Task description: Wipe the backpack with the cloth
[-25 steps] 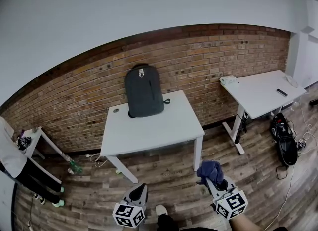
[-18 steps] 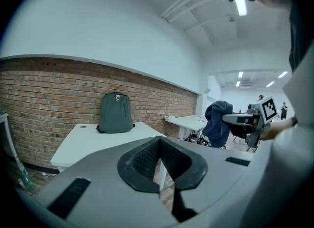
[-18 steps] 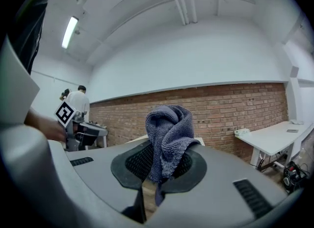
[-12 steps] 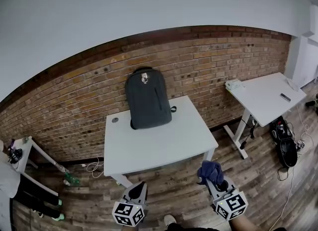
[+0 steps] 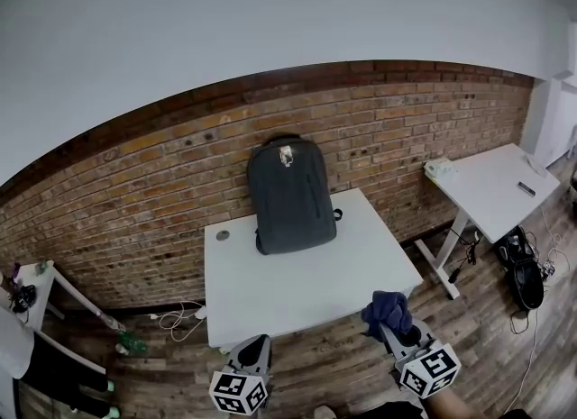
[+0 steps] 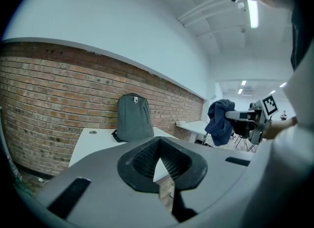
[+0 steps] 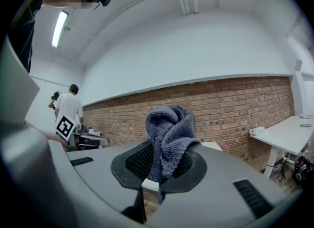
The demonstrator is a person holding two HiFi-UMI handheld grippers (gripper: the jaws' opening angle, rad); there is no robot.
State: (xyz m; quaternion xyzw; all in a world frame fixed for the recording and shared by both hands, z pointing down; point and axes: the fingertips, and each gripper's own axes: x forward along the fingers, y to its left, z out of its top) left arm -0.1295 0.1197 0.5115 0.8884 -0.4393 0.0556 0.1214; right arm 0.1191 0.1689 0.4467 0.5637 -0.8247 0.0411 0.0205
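Observation:
A dark grey backpack (image 5: 290,194) stands upright against the brick wall at the back of a white table (image 5: 306,277); it also shows in the left gripper view as the backpack (image 6: 133,118). My right gripper (image 5: 394,322) is shut on a bunched blue cloth (image 5: 388,311), held in front of the table's near right corner. The cloth (image 7: 169,139) fills the jaws in the right gripper view. My left gripper (image 5: 256,350) is shut with nothing in it, low before the table's front edge.
A second white table (image 5: 500,190) stands to the right with a small white object on it. A black bag and cables (image 5: 523,268) lie on the wooden floor beneath. A small side table (image 5: 36,282) is at the far left. A person (image 7: 67,108) stands further back.
The table and backpack have come nearer and shifted right in the head view. Both grippers keep their hold and pose, now closer to the table's front edge.

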